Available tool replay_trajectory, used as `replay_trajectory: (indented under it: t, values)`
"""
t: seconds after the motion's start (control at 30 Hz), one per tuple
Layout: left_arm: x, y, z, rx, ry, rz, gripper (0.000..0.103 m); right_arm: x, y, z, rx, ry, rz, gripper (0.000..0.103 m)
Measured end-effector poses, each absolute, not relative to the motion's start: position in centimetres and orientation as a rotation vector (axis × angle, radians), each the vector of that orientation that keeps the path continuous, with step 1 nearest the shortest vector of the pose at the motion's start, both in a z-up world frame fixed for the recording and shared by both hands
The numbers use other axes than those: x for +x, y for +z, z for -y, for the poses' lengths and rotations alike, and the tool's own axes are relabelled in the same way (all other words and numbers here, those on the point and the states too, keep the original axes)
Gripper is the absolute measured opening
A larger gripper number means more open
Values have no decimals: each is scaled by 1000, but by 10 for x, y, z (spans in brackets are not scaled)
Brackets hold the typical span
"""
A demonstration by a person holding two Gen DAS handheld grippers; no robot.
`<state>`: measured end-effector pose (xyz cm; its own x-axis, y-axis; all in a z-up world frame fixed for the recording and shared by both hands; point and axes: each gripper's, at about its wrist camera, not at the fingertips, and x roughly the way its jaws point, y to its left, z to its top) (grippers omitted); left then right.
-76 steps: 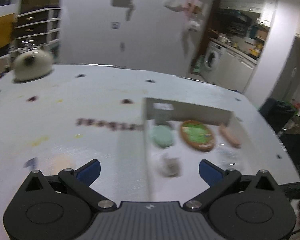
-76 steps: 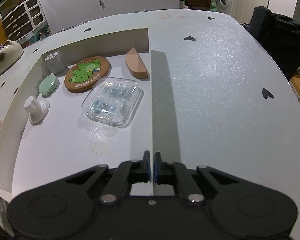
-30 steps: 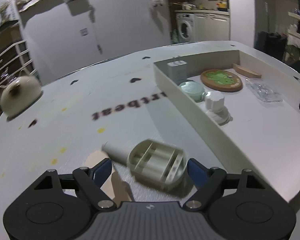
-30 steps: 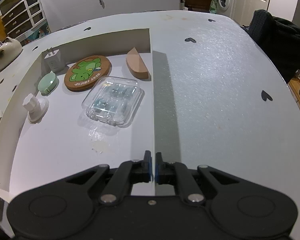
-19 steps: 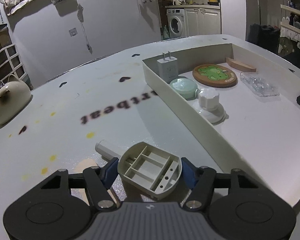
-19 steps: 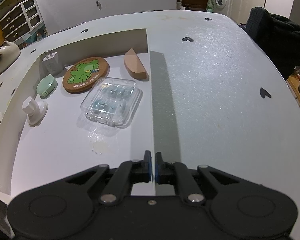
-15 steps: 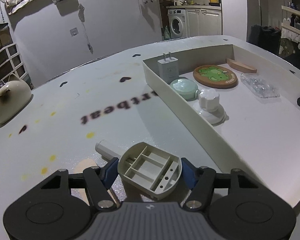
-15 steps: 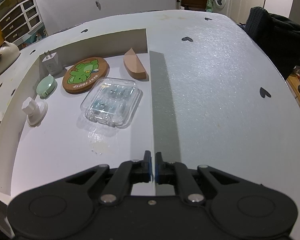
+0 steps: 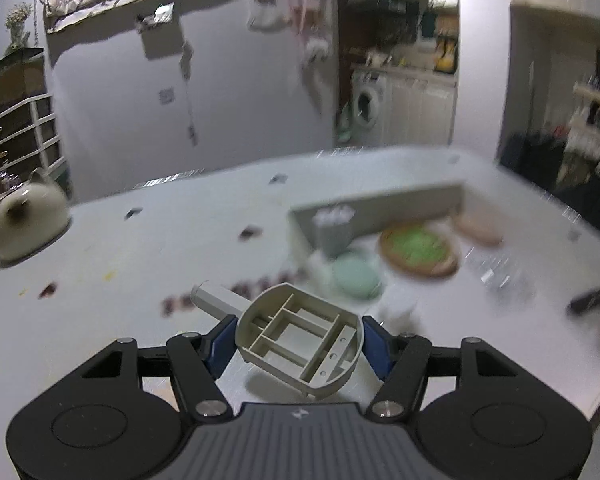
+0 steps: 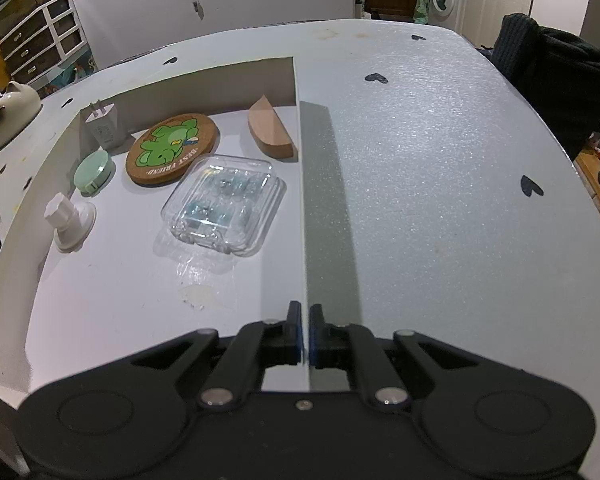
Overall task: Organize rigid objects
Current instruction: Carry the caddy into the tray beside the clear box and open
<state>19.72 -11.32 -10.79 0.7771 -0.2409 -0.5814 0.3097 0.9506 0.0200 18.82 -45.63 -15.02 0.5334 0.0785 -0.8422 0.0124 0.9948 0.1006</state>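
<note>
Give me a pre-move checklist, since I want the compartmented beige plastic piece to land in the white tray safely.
1. Left gripper clamped on the beige compartmented plastic piece with a handle: ok.
2. Piece lifted clear of the white table: cannot tell, the view is blurred.
3. Right gripper shut on the shallow white tray's side wall: ok.
4. Bare tray floor in front of the clear plastic blister case: ok.
5. White suction-cup knob near the tray's left wall, in the likely path: not ok.

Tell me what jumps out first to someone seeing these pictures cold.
The left gripper, low in the left wrist view, is clamped on a beige gridded scoop lifted off the table. The right gripper pinches the near right wall of a shallow white tray. Inside sits a round cork coaster with a green cartoon.
</note>
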Motion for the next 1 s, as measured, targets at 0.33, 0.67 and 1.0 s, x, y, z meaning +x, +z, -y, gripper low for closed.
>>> replay_trajectory:
  t: [0.33, 0.67, 1.0]
  values:
    - [206, -95, 206, 171, -609, -608, 65, 187, -151, 457, 102, 46, -1007, 4]
    - [226, -131, 263, 288, -704, -729, 66, 196, -147, 461, 129, 43, -1052, 4]
    - [237, -155, 266, 357, -666, -808, 66, 194, -140, 463, 133, 45, -1035, 4]
